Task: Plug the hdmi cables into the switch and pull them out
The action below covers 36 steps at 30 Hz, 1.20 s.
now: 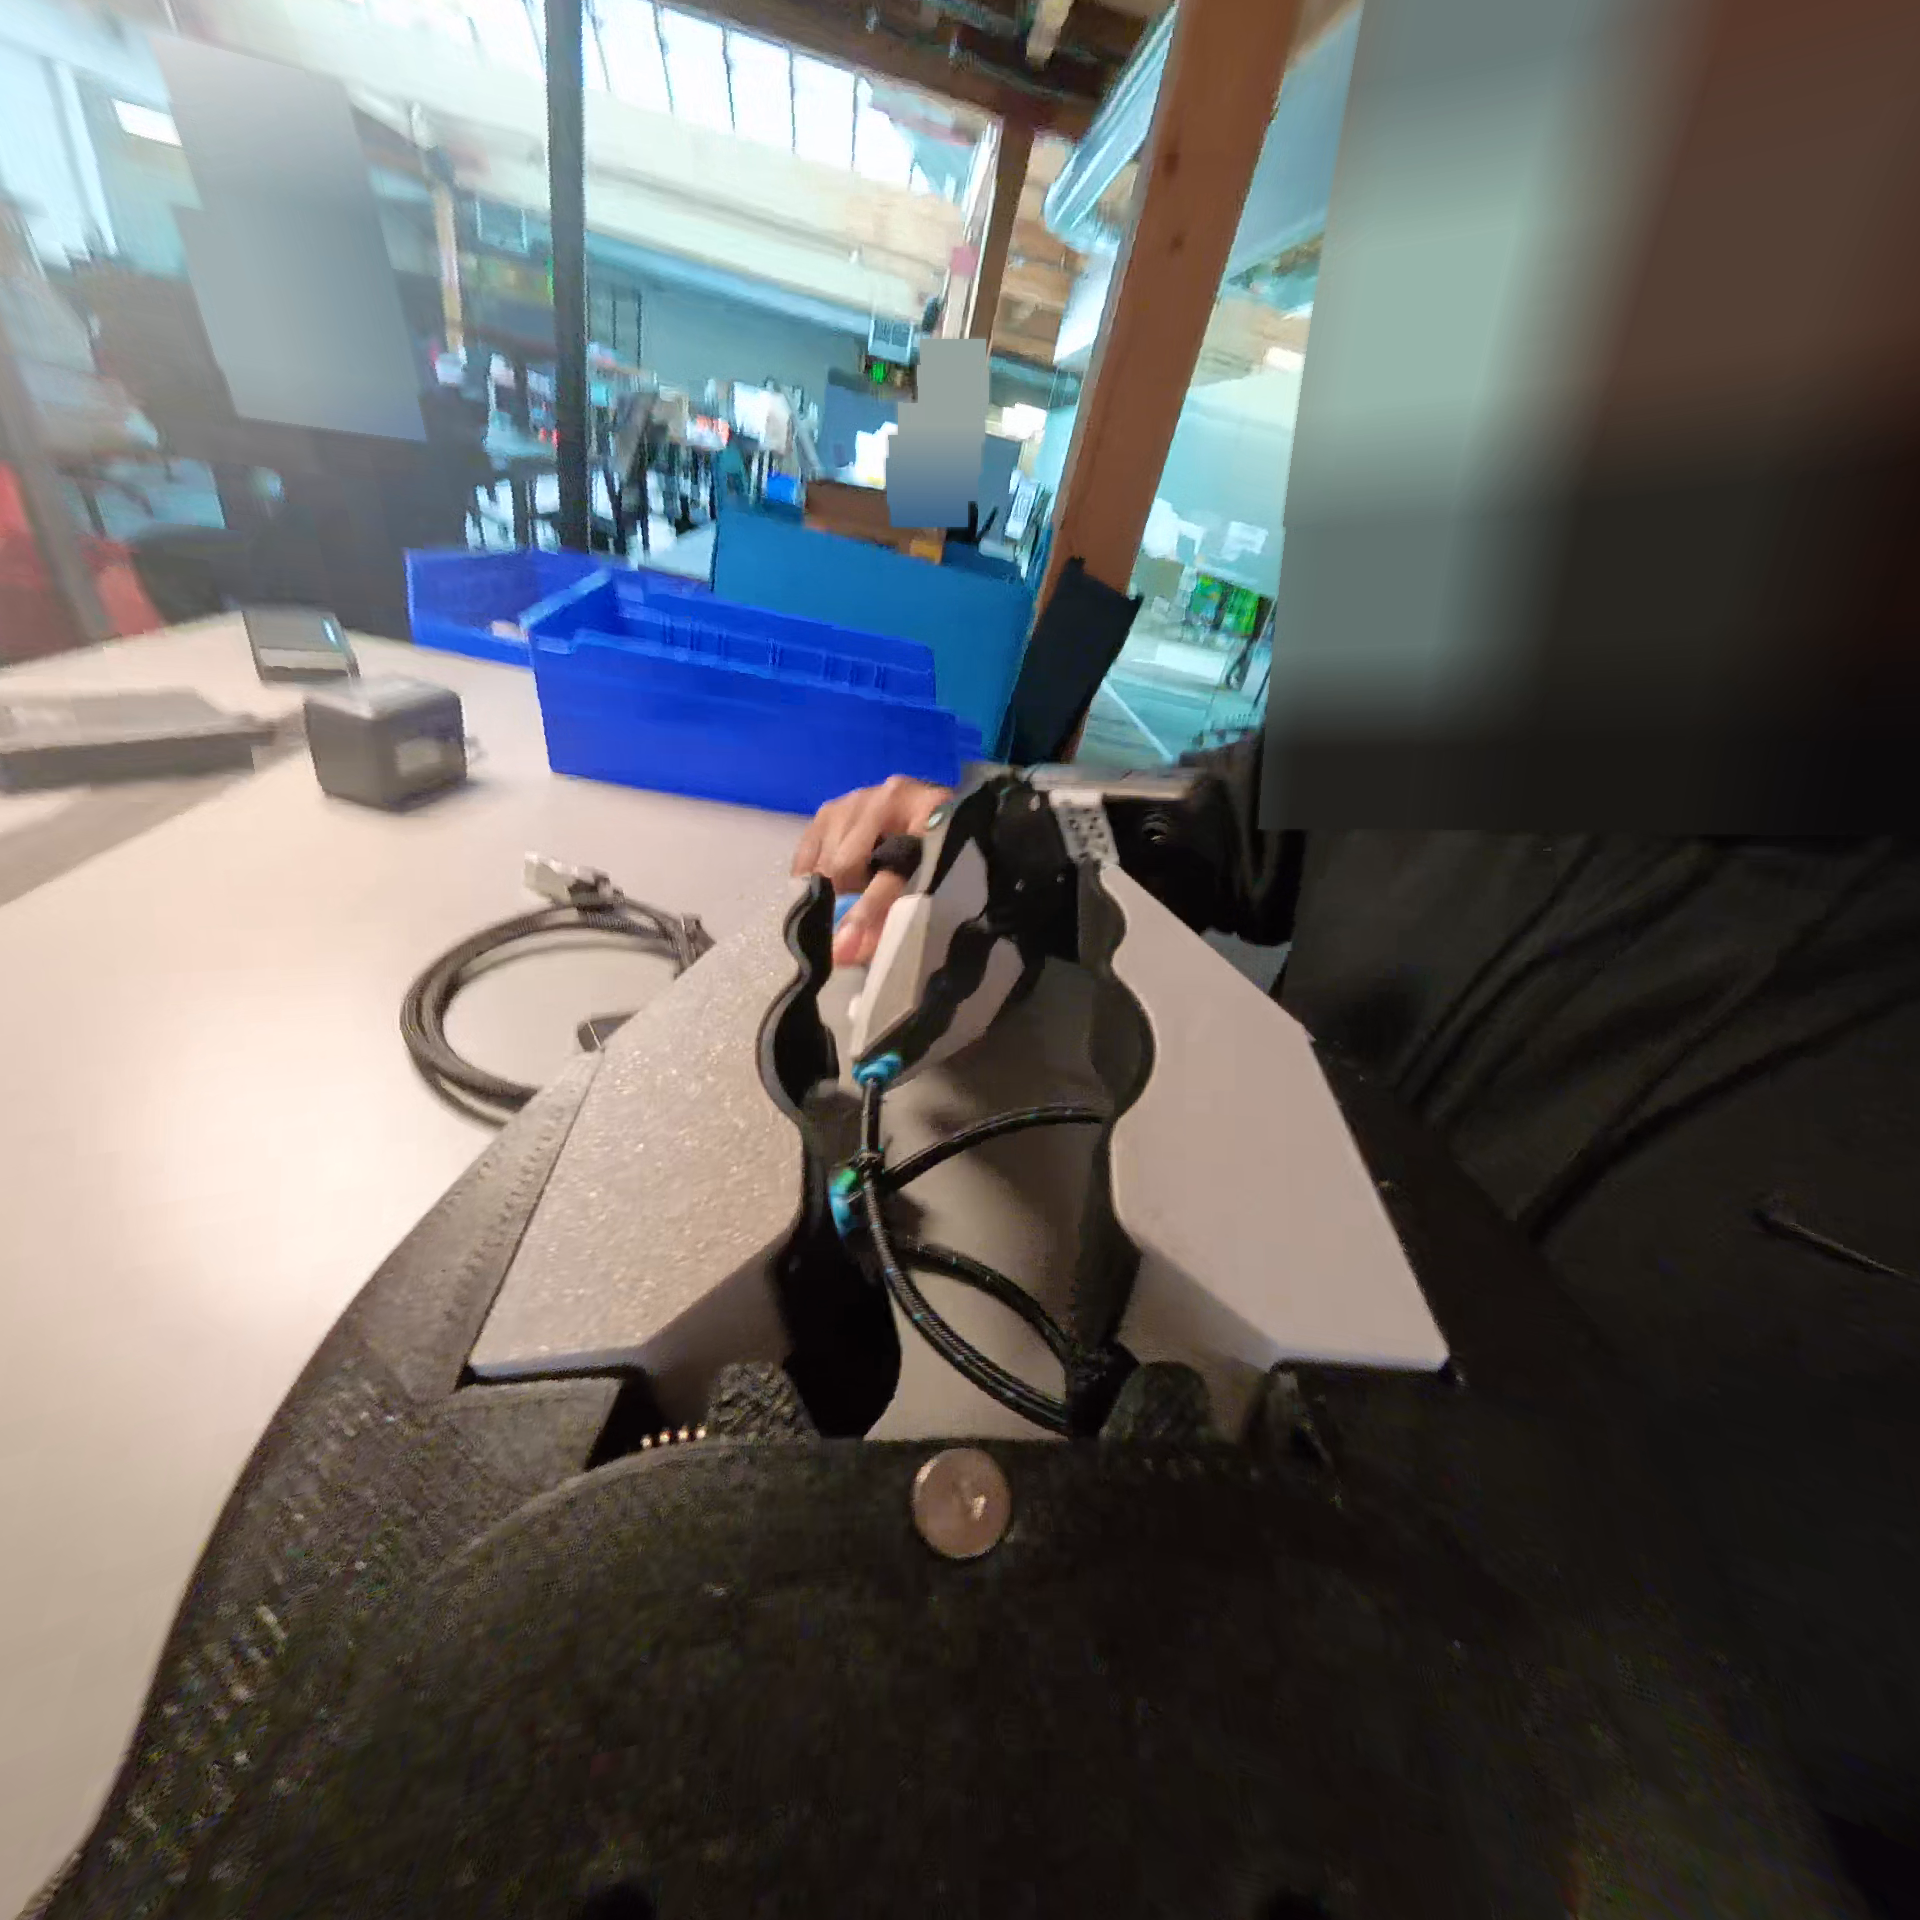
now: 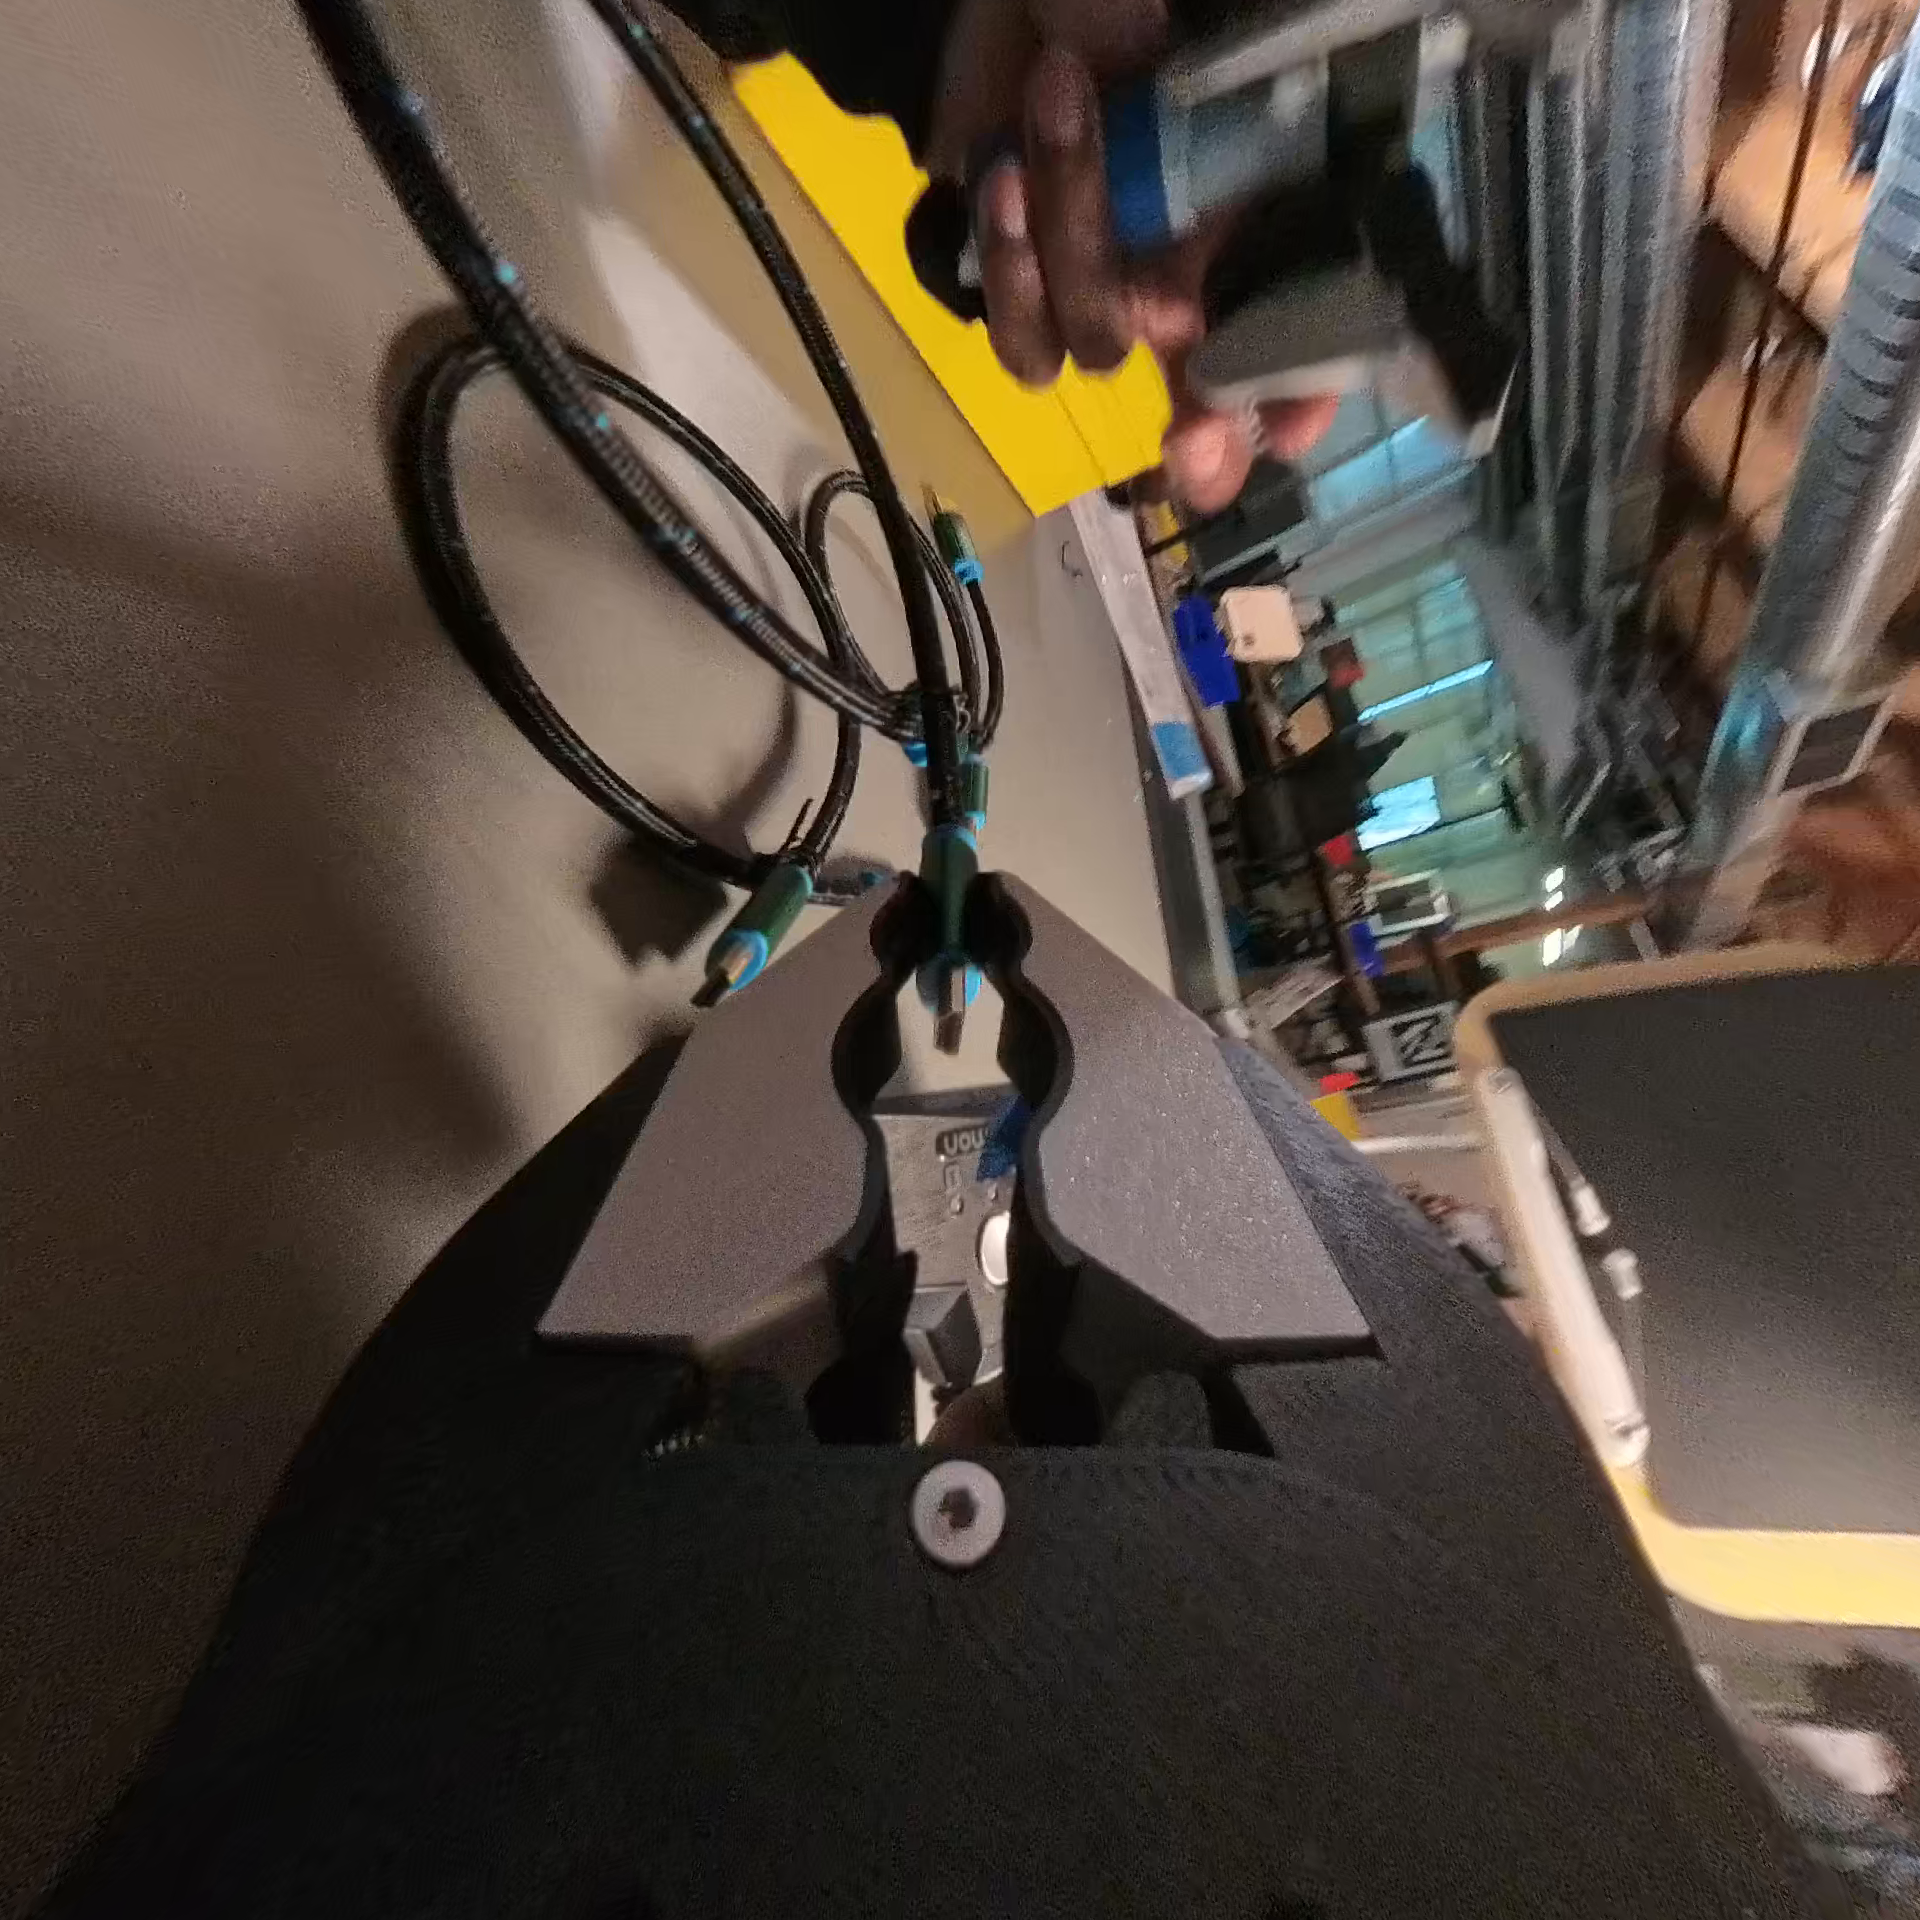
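Note:
In the right wrist view my right gripper (image 2: 948, 935) is shut on a green and blue HDMI plug (image 2: 945, 894), whose metal tip points back toward the camera. A grey metal switch (image 2: 951, 1195) with a button and blue tape shows in the gap behind it. A second plug (image 2: 756, 935) lies on the table beside coiled black braided cable (image 2: 623, 582). In the left wrist view my left gripper (image 1: 961, 914) is open and empty. The right gripper (image 1: 883, 1039) sits between its fingers, a braided cable (image 1: 878, 1153) hanging from it.
On the grey table (image 1: 260, 1143) lie another black cable coil (image 1: 468, 997) with a grey connector (image 1: 569, 878), a dark box (image 1: 384, 748), a phone (image 1: 298, 644) and blue bins (image 1: 727, 707). A yellow block (image 2: 935, 312) lies at the table edge. A person in black stands to the right.

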Tool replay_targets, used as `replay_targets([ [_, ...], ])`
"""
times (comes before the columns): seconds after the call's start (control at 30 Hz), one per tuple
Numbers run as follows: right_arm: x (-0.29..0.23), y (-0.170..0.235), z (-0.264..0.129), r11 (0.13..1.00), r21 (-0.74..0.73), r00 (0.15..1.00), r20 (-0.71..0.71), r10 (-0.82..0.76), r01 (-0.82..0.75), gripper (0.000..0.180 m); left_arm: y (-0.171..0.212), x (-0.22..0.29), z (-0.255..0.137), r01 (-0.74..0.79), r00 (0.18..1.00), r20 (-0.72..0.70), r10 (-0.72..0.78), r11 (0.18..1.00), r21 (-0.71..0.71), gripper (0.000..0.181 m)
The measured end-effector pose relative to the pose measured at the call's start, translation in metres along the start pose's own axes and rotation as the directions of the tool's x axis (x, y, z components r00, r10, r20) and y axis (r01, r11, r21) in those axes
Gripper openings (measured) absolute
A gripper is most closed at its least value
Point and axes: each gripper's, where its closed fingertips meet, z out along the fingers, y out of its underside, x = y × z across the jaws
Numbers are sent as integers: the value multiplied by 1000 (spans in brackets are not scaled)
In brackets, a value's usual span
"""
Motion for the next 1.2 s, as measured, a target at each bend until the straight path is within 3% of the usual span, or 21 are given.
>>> replay_targets([
  [0.17, -8, -13, 4, 978, 11, 977, -56, -207, 208, 14, 72, -17, 40, 51, 995, 98, -16, 932, -359, 53],
  [0.3, -9, -20, 4, 963, 22, 959, -93, -267, 270, 14, 113, -7, 61, -27, 998, 31, 51, 852, -523, 48],
  [0.43, -8, -19, 2, 963, 30, 959, -107, -264, 269, 14, 128, -12, 66, -97, 991, 24, 133, 823, -560, 32],
  [0.6, -4, -19, -5, 969, 69, 968, -105, -229, 237, 14, 126, -16, 71, -129, 983, 38, 178, 828, -546, 30],
  [0.87, -12, -8, -10, 933, 39, 930, -100, -353, 358, 16, 140, -14, 82, -134, 984, 13, 175, 799, -587, 14],
  [0.97, -3, 1, -14, 976, 28, 974, -77, -213, 215, 23, 140, -34, 77, -120, 967, 107, 232, 782, -611, 13],
  [1.07, 6, 9, -20, 997, 37, 998, -4, 64, -63, 35, 140, -50, 69, -122, 932, 182, 312, 747, -654, 13],
  [1.2, 0, 19, -22, 889, -44, 873, 176, 456, -455, 41, 134, -49, 75, -166, 909, 190, 370, 742, -649, 12],
])
